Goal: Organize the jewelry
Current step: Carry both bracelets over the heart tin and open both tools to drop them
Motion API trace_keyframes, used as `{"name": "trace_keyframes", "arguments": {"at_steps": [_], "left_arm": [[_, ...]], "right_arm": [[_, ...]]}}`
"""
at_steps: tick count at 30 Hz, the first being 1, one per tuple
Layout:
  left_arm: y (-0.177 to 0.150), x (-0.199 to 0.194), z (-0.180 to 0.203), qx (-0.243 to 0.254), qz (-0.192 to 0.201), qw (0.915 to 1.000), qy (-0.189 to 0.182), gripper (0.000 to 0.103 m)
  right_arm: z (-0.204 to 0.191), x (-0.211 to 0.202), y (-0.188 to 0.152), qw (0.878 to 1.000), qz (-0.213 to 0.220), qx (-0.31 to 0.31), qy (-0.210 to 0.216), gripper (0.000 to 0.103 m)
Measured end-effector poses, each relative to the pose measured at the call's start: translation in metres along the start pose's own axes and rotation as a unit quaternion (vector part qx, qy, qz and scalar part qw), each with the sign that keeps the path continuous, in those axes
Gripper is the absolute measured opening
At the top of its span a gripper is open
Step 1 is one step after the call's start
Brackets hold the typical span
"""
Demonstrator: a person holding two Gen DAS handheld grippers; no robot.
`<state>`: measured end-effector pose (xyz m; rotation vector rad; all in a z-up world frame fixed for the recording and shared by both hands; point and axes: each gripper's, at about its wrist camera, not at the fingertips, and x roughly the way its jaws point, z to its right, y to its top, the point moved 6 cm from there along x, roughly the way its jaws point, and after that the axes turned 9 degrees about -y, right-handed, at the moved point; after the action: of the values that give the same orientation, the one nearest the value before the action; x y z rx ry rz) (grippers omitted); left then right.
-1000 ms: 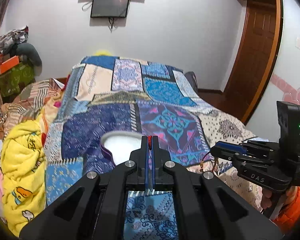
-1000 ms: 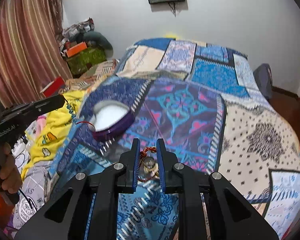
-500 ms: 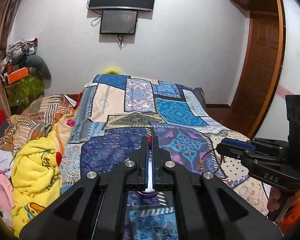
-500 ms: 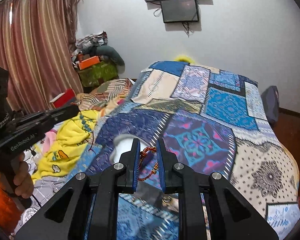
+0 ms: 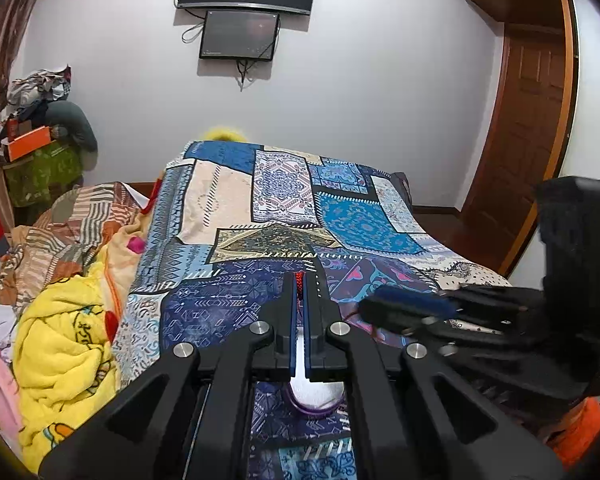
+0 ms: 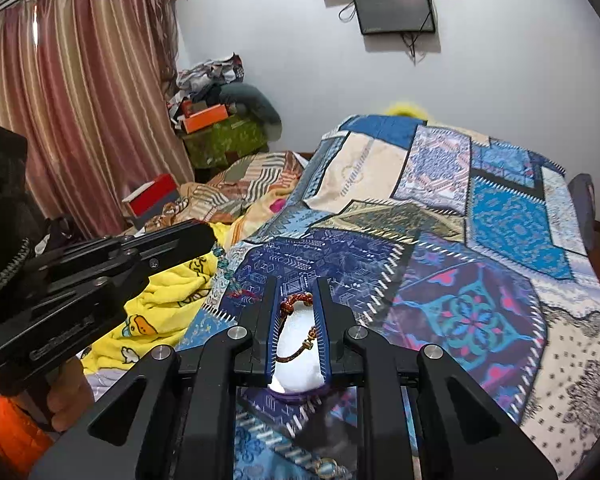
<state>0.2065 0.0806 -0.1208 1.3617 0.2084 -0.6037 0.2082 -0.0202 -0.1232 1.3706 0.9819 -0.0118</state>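
Bedroom with white wall (image 5: 380,100), striped curtain (image 6: 80,100) and wooden door (image 5: 532,140). Two dark screens (image 5: 240,34) mounted high. Patchwork quilt (image 6: 480,260) over the bed; yellow blanket (image 5: 64,344) bunched beside it. Purple-rimmed, white-lined box (image 6: 300,364) lying on the quilt below both tools. Right tool (image 6: 297,300) partly apart, red-brown braided bracelet (image 6: 296,328) strung between its fingers over the box. Left tool (image 5: 299,284) pinched tight on red cord (image 5: 299,280), with a beaded strand (image 6: 224,260) dangling from its tip.

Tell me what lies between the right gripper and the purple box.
Right wrist view: a red-brown braided bracelet, held across the right gripper, above the white-lined purple box.
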Motion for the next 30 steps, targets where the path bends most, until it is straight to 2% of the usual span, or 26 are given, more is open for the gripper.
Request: {"name": "trace_keyframes", "arguments": {"at_steps": [9, 13, 19, 30], "left_arm": [[-0.006, 0.046, -0.012, -0.015, -0.035, 0.9991, -0.020, 0.001], [-0.020, 0.069, -0.021, -0.039, -0.068, 0.9963, -0.036, 0.001], [-0.045, 0.092, -0.025, -0.055, -0.113, 0.9913, -0.041, 0.001], [-0.066, 0.094, -0.014, -0.032, -0.145, 0.9886, -0.021, 0.002]], "right_arm": [[0.004, 0.037, -0.012, 0.999, -0.047, -0.011, 0.004, 0.015], [0.015, 0.051, -0.023, 0.997, -0.080, 0.002, 0.015, 0.015], [0.027, 0.061, -0.043, 0.993, -0.118, 0.016, 0.015, 0.015], [0.025, 0.047, -0.043, 0.993, -0.114, -0.008, 0.007, 0.015]]}}
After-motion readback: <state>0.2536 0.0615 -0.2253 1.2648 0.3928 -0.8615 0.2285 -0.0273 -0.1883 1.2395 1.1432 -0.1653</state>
